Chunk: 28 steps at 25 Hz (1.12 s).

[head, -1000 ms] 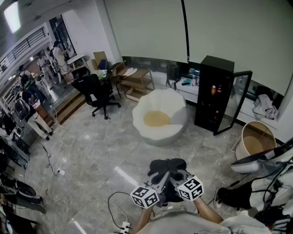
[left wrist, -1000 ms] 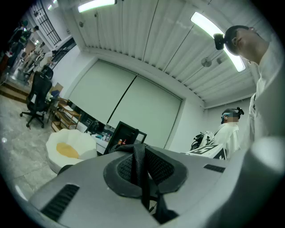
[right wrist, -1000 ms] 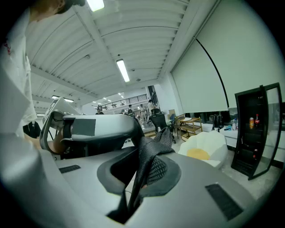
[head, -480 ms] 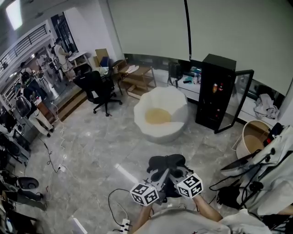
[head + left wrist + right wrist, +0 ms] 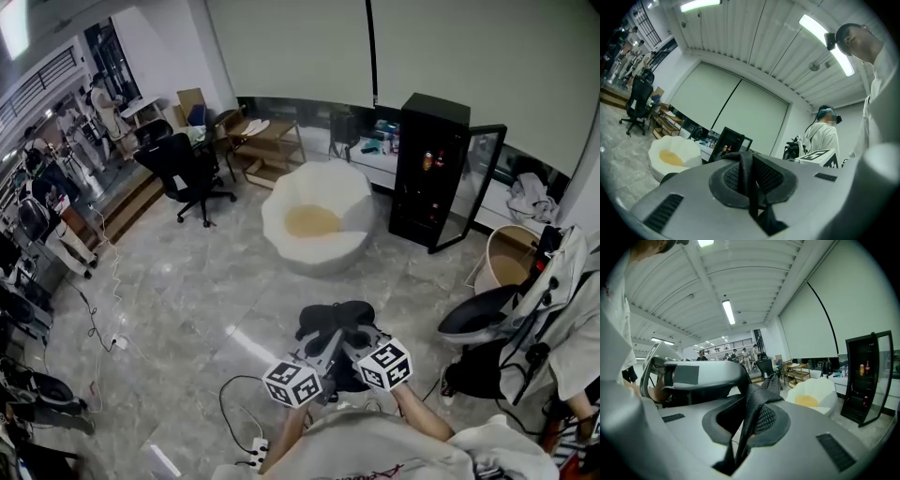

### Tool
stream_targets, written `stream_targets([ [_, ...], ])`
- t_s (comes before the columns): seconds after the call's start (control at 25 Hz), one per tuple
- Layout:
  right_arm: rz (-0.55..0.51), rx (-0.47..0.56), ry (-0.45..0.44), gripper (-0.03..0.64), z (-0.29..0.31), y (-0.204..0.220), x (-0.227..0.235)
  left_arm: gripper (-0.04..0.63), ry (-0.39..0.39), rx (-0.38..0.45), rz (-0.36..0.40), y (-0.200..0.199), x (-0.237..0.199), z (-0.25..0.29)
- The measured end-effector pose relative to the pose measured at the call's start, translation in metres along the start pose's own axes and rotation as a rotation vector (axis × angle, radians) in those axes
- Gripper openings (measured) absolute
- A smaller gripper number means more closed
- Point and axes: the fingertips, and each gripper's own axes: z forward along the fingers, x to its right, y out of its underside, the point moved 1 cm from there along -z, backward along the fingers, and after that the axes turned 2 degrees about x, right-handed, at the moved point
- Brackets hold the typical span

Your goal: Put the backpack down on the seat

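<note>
1. Head view: black backpack [image 5: 330,319] held at the person's front, well apart from white seat [image 5: 279,214].
2. Left hand-held gripper [image 5: 749,187]: clamped on mesh strap [image 5: 745,169].
3. Right hand-held gripper [image 5: 746,430]: clamped on other strap [image 5: 758,409].

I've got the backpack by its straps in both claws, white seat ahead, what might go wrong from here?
Each claw grips only a thin strap, left claw, right claw, so the hanging backpack may slip free. A cable and power strip lie on the floor near your feet; you might trip. The fridge door stands open beside the seat; the backpack could bump it.
</note>
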Motion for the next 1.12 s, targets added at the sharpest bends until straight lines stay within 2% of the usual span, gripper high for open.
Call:
stream_targets([
  [0.48,0.027,-0.008,0.064,0.043,0.017,0.019,-0.036,0.045,0.053,-0.048,0.009,0.008,-0.014,-0.040],
  [0.8,0.021,0.001,0.068,0.043,0.033,0.016,-0.034,0.044,0.043,-0.045,0.037,0.002,-0.029,-0.040],
  [1.12,0.013,-0.010,0.069,0.043,0.052,0.019,-0.018,0.044,0.034,-0.045,0.024,0.003,-0.051,-0.028],
])
